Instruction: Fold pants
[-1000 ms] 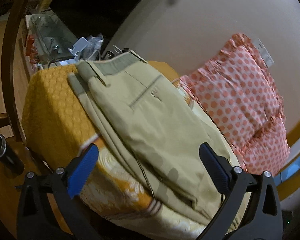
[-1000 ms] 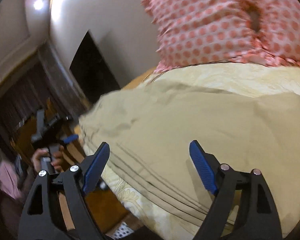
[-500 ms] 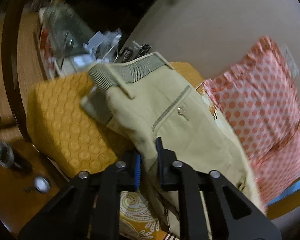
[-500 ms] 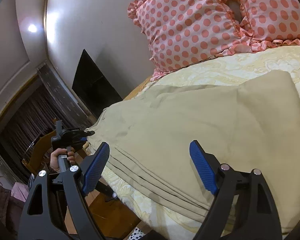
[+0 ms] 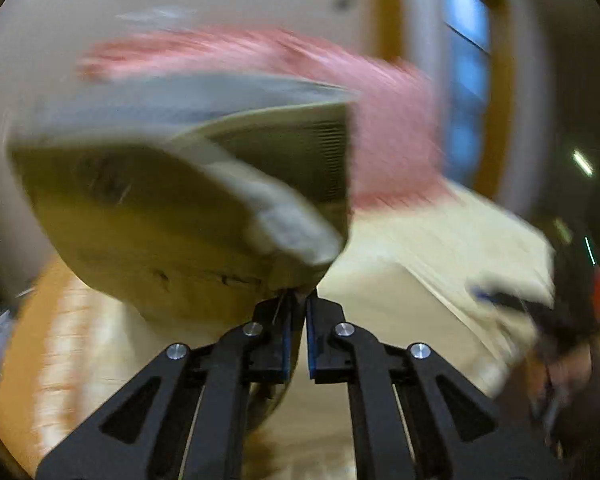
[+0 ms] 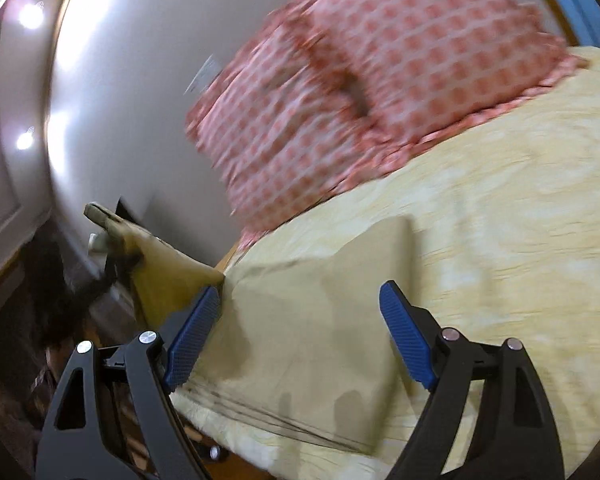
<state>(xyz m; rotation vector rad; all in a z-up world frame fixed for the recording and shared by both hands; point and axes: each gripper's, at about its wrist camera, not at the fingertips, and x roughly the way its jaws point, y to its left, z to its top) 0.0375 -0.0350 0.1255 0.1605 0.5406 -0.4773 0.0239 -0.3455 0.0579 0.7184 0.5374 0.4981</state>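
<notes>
Gripping a fold of the khaki pants (image 5: 172,216), left gripper (image 5: 298,312) has its jaws nearly closed on the cloth, waistband end lifted off the bed (image 6: 520,208). Right gripper (image 6: 300,336) wide open, holding nothing, over the flat pant legs. Polka-dot pillows (image 6: 380,80) lie beyond; left view blurred.

left tool (image 5: 298,312) raised pants (image 5: 172,216) waistband off bed | pants (image 6: 300,340) now partly lifted
</notes>
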